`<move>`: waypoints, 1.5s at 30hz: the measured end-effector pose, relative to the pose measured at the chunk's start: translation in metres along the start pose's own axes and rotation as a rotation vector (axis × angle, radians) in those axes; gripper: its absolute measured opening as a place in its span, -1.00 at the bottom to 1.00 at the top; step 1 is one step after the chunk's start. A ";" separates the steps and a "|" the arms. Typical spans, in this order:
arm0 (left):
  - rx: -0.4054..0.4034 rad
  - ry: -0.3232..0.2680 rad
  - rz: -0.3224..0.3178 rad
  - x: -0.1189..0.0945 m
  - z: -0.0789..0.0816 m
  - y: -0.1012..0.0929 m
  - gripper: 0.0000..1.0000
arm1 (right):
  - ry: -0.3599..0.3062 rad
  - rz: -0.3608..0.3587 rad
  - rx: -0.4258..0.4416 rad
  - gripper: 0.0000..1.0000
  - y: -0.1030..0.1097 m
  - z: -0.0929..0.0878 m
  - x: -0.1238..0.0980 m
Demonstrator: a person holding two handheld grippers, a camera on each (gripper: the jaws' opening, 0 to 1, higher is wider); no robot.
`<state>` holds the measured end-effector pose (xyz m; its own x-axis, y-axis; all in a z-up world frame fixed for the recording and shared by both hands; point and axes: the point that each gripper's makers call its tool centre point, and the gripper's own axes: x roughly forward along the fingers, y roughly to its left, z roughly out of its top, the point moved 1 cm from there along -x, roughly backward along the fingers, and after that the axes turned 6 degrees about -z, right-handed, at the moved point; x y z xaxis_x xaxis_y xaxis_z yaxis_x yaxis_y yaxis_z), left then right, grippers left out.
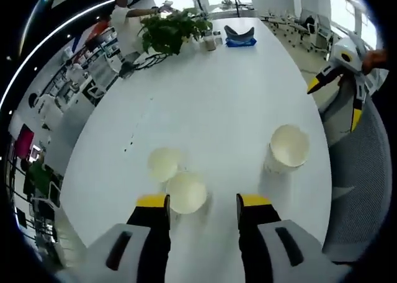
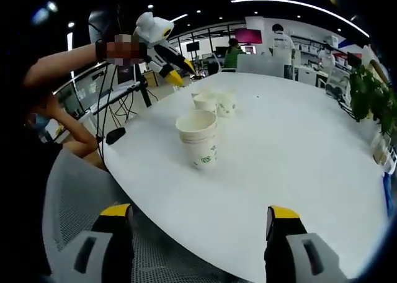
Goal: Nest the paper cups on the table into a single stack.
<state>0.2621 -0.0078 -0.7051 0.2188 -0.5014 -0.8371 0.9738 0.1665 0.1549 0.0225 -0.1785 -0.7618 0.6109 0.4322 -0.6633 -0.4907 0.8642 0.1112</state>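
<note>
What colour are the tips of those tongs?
Yellow tips on black tongs, clearest in the right gripper view.

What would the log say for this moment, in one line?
left gripper: open, above loose cups | right gripper: open, off table edge | stack: upright, untouched

You have two single white paper cups [image 1: 175,179] standing upright and touching each other on the white table [image 1: 217,103], mouths open and empty. Well apart from them stands a short nested stack of white paper cups [image 1: 286,149], also upright; in your right gripper view this stack [image 2: 198,137] shows a green mark on its lower wall.
</note>
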 end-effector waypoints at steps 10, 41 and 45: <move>-0.074 -0.018 -0.026 0.027 -0.003 0.002 -0.20 | 0.002 -0.008 0.017 0.78 -0.004 -0.001 0.001; -0.150 0.086 -0.097 0.082 -0.030 -0.006 -0.42 | 0.027 -0.015 0.029 0.74 -0.007 -0.006 0.003; -0.138 0.111 -0.105 0.090 -0.033 -0.007 -0.44 | 0.012 -0.021 0.033 0.74 -0.008 -0.004 0.004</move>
<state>0.2733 -0.0260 -0.7991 0.1008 -0.4266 -0.8988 0.9715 0.2370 -0.0035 0.0264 -0.1852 -0.7682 0.6130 0.4109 -0.6748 -0.4571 0.8811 0.1213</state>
